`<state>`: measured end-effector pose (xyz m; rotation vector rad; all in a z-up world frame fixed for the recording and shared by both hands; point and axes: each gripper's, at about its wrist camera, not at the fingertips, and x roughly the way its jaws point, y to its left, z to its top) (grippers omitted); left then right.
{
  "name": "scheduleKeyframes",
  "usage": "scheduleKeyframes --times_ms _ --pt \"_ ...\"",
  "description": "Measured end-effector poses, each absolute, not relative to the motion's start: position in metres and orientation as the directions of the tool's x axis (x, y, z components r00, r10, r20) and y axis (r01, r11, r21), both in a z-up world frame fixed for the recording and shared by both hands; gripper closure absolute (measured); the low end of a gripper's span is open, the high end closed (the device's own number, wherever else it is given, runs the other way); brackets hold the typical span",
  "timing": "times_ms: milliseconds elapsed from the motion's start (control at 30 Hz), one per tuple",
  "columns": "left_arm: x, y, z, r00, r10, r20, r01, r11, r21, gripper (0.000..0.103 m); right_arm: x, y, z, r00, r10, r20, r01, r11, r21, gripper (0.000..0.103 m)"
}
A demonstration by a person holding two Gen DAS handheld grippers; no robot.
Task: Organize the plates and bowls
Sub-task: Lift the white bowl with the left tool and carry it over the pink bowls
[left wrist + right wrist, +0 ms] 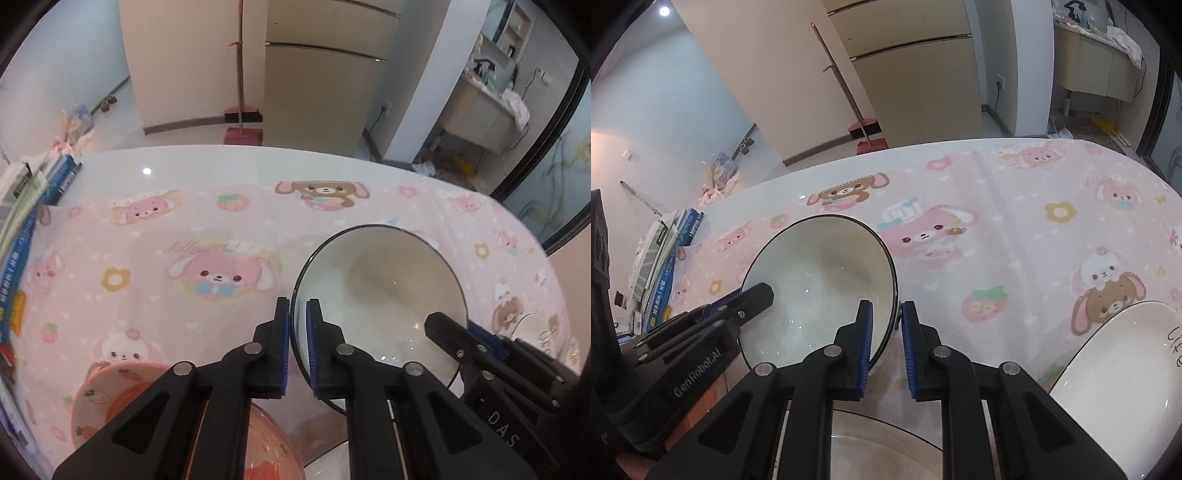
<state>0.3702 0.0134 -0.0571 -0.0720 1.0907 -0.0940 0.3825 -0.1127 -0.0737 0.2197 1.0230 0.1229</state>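
A white bowl (380, 288) with a thin dark rim rests on the pink cartoon tablecloth (184, 229). My left gripper (298, 332) is shut on its left rim, with one blue pad inside the bowl and one outside. In the right wrist view the same bowl (820, 280) has its right rim pinched by my right gripper (887, 332). Each gripper also appears in the other's view, gripping the opposite rim: the right gripper (461, 332) and the left gripper (746, 299). A pink strawberry-print bowl (92, 398) sits near the left gripper's base.
A white plate with handwriting (1126, 369) lies at the right, and another pale plate (886, 454) lies under the right gripper. A pinkish dish (266, 443) sits below the left gripper. Books (665, 251) are stacked at the table's left end. A fridge and broom stand beyond.
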Motion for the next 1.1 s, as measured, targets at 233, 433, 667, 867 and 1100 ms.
scheduleKeyframes --times_ms 233,433,667,867,1100 --pt "0.371 0.008 -0.060 0.466 -0.100 -0.879 0.053 0.995 -0.085 0.092 0.383 -0.113 -0.075 0.515 0.218 -0.829 -0.005 0.968 0.252 0.086" --pt "0.368 0.005 -0.060 0.486 -0.081 -0.870 0.037 0.997 -0.072 0.092 0.386 -0.110 -0.084 0.511 0.216 -0.832 0.006 0.967 0.255 0.083" --pt "0.369 0.001 -0.062 0.485 -0.060 -0.873 0.055 0.998 -0.038 0.088 0.388 -0.114 -0.089 0.513 0.253 -0.820 0.010 0.954 0.300 0.080" --pt "0.366 0.008 -0.059 0.488 -0.084 -0.869 0.052 0.996 -0.066 0.097 0.389 -0.127 -0.090 0.483 0.313 -0.818 0.036 0.926 0.376 0.083" --pt "0.362 0.013 -0.047 0.512 -0.086 -0.855 0.033 0.996 -0.081 0.097 0.388 -0.127 -0.087 0.454 0.373 -0.809 0.036 0.900 0.435 0.083"
